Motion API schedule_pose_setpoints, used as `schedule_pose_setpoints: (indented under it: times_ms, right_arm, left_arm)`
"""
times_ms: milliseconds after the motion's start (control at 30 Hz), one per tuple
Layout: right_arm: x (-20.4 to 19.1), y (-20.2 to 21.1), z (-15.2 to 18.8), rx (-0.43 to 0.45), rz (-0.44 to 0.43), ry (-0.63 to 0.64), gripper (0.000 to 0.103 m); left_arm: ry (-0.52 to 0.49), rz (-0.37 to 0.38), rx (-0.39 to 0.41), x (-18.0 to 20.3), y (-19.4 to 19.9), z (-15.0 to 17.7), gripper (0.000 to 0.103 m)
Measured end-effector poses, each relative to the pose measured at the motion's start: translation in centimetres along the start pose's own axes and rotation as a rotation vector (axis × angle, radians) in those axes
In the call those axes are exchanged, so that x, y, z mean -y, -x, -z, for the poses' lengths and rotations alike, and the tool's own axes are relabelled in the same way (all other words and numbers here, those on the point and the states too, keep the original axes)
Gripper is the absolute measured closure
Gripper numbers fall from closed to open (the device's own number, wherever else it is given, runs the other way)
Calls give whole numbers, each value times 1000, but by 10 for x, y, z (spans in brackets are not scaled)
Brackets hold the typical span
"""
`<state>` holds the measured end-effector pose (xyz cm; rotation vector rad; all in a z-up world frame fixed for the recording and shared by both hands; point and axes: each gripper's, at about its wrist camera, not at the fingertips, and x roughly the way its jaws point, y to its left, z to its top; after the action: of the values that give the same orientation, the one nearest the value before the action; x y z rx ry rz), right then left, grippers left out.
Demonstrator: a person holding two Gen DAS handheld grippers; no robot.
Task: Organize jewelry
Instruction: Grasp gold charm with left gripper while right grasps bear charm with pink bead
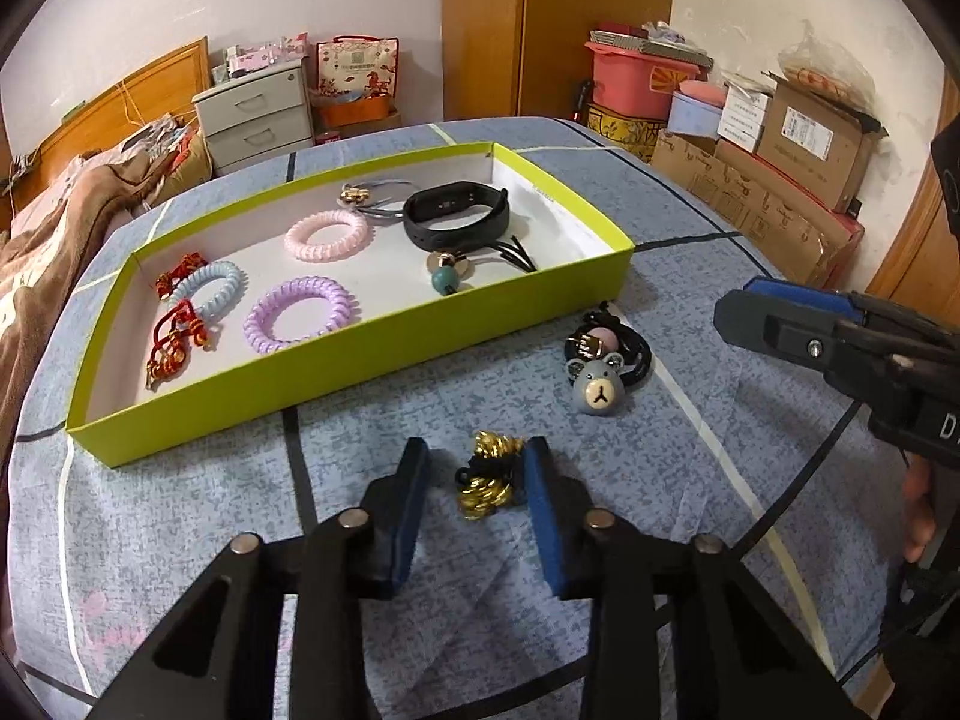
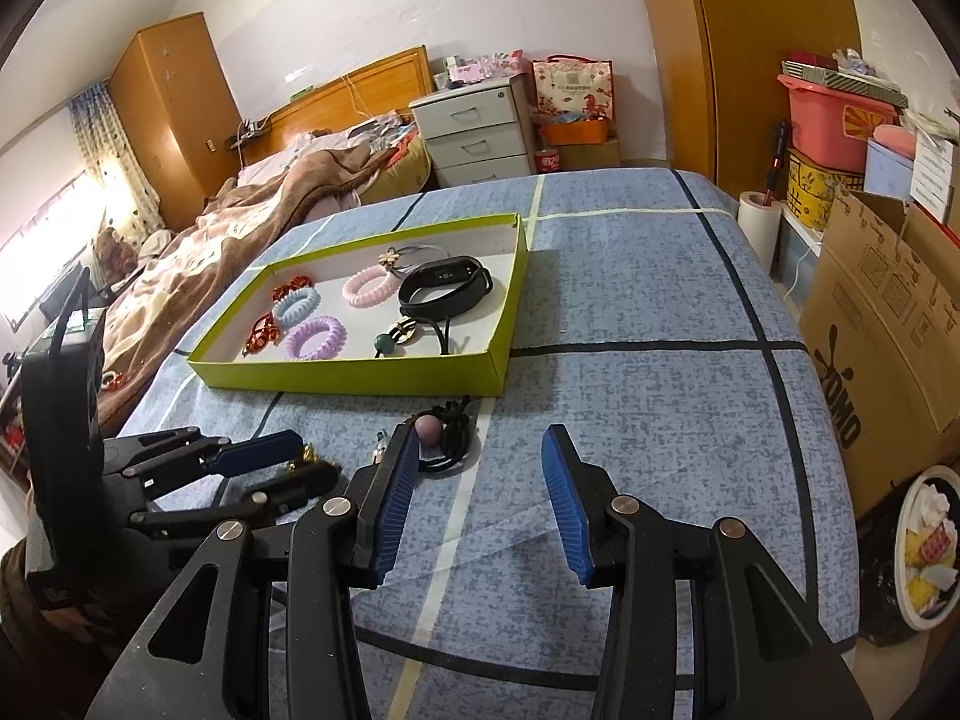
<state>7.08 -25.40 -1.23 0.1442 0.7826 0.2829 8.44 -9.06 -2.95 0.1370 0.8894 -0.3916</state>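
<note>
A gold-and-black hair tie (image 1: pixel 486 477) lies on the blue bedsheet between the fingers of my left gripper (image 1: pixel 477 444). The right pad touches it; a gap shows at the left pad, so the jaws stand open around it. Further right lies a bunch of black ties with a grey bear head (image 1: pixel 600 390) and a pink bead (image 2: pixel 429 429). My right gripper (image 2: pixel 480 438) hovers open and empty beside that bunch. The lime-green box (image 1: pixel 372 354) behind holds pink (image 1: pixel 327 234), blue (image 1: pixel 216 288) and purple (image 1: pixel 300 312) spiral ties, red cords (image 1: pixel 174 342), a black wristband (image 1: pixel 456 213) and a teal-bead tie (image 1: pixel 447 279).
A brown blanket (image 2: pixel 240 228) lies on the bed to the left. Cardboard boxes (image 2: pixel 888 324) and a pink bin (image 2: pixel 834 114) stand off the bed's right edge, a grey drawer unit (image 2: pixel 480 132) behind. A bowl of food (image 2: pixel 930 546) sits low on the right.
</note>
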Motion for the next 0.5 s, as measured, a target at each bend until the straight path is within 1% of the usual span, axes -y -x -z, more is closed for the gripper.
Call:
schedule_pose_setpoints:
  times_ms: [67, 100, 200, 500]
  right_arm:
    - [-1, -1, 0, -5, 5, 2, 59]
    - [-2, -2, 0, -7, 6, 3, 59]
    - [-4, -4, 0, -15, 9, 8, 59]
    - [-25, -19, 2, -53, 6, 41, 59]
  left_arm:
    - [11, 10, 0, -3, 1, 0, 79]
    - [19, 18, 1, -5, 1, 0, 83]
    - [41, 34, 0, -10, 3, 2, 85]
    - [109, 38, 38, -29, 17, 7, 85]
